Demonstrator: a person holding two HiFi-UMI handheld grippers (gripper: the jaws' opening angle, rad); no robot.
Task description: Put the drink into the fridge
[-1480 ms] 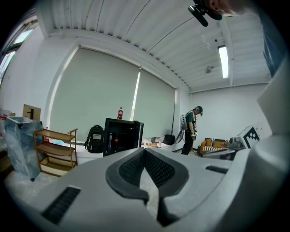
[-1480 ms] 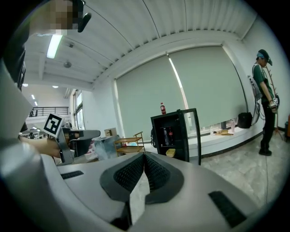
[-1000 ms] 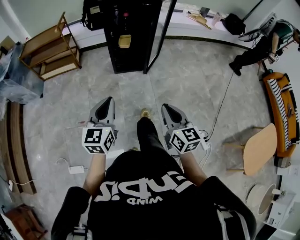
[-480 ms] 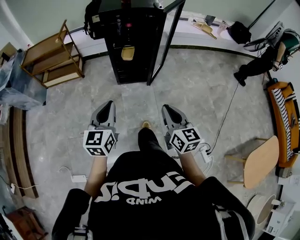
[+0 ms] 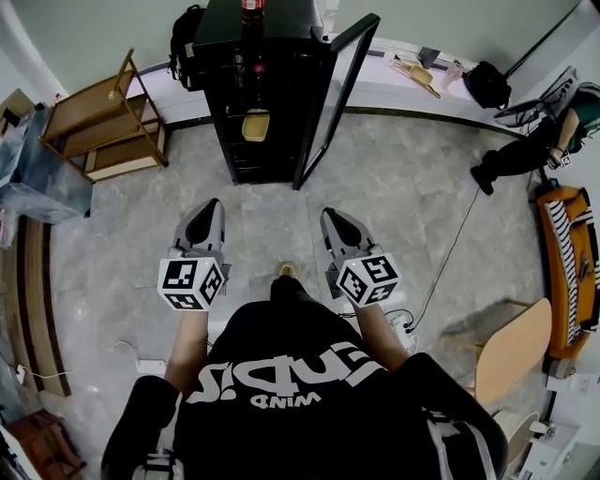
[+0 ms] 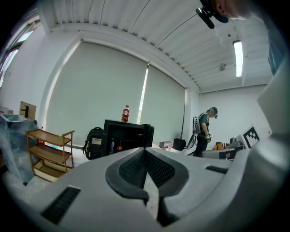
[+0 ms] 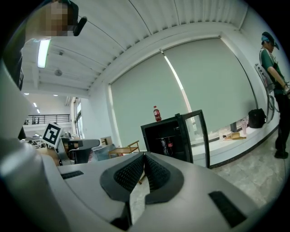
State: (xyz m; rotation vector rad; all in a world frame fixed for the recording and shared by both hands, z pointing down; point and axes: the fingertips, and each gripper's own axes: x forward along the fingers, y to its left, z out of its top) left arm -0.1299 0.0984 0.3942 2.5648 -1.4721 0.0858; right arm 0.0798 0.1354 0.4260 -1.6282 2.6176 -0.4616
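Head view showed the person standing in front of the black fridge (image 5: 258, 103), its glass door (image 5: 337, 94) swung open to the fridge's right. The drink, a red cola bottle (image 5: 251, 7), stood upright on top of the fridge, not yet inside. The left gripper (image 5: 208, 208) and right gripper (image 5: 330, 217) were both held well short of the fridge, pointing toward it.

Left gripper view showed its fingers pressed together with nothing between them, the bottle (image 6: 125, 113) upright on the fridge's top, far ahead.

Right gripper view showed the same: fingers together and empty, the bottle (image 7: 156, 113) above the open fridge.

The bottle looked like smooth plastic, probably full and fairly weighty, so likely slippery and easy to topple. Taking hold around the mid-body seemed safest.
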